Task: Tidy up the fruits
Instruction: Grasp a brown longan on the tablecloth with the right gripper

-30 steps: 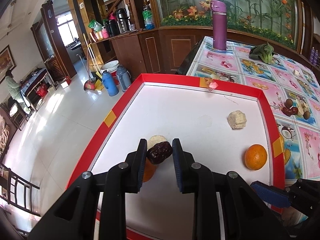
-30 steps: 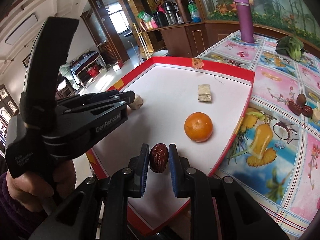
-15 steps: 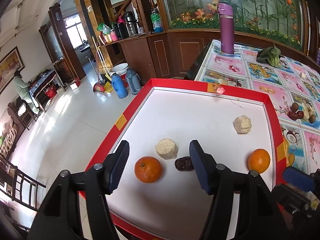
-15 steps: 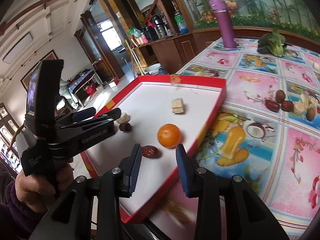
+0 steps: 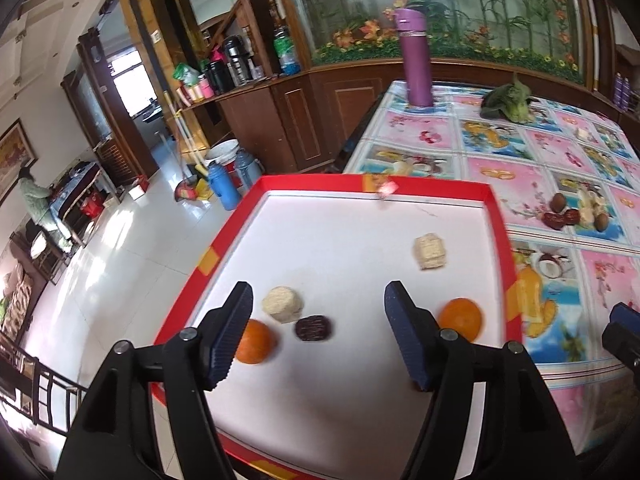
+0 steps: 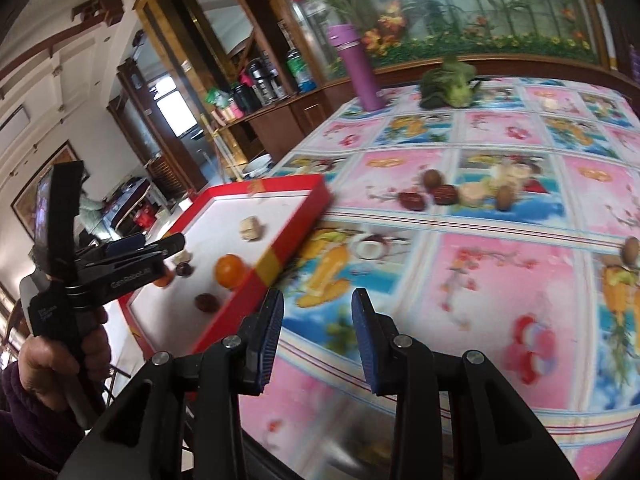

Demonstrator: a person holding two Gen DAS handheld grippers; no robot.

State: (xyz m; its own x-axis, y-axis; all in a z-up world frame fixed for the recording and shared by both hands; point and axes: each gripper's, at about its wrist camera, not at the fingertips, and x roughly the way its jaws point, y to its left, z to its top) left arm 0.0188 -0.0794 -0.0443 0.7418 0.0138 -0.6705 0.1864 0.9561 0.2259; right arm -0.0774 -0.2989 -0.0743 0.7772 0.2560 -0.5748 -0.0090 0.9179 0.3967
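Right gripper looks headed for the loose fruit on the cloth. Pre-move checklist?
1. Right gripper open, empty: ok.
2. Left gripper open, empty: ok.
3. Left date lying on the tray floor: ok.
4. Right date inside the tray, by its near wall: ok.
5. Loose fruit cluster on the tablecloth visible: ok.
6. Which cluster piece is graspable: cannot tell, blurred.

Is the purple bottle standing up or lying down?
Standing up. The purple bottle rests on its base at the table's far edge, cap on top.
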